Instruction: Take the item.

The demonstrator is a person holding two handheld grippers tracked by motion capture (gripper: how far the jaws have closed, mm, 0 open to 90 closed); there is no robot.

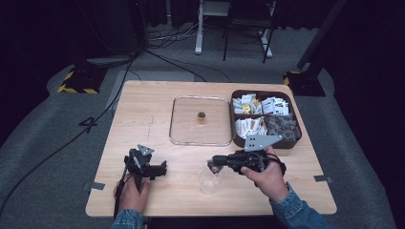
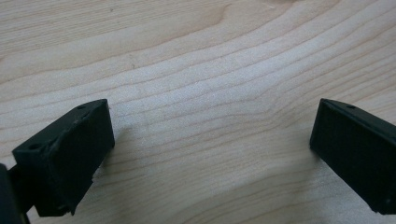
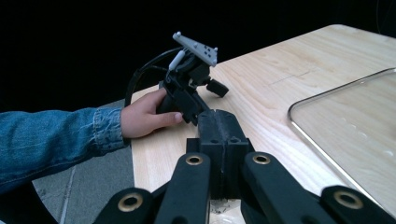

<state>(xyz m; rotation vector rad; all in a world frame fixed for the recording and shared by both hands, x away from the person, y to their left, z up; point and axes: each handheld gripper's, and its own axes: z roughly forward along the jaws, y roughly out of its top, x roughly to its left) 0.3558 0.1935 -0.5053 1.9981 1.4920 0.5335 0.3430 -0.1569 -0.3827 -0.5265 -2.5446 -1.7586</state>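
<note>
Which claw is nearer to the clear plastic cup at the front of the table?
The right claw. Its shut tips hang just above the clear plastic cup, at its rim. The left claw rests open on the table, well off to the cup's left.

I worked in what looked like a lab or recording studio, not a home. My wooden table [image 1: 143, 114] stood alone on grey carpet [image 1: 43, 143], with black curtains [image 1: 363, 47] closing off the room at 3 and 9 o'clock. Black cables [image 1: 157, 55] ran loose over the floor from 11 o'clock toward the table. A stand foot marked with yellow-and-black hazard tape [image 1: 76, 86] sat at 10 o'clock, another dark stand base [image 1: 305, 78] at 2 o'clock. White desk legs [image 1: 199, 28] and a chair [image 1: 248, 28] stood at 12 o'clock.
</note>
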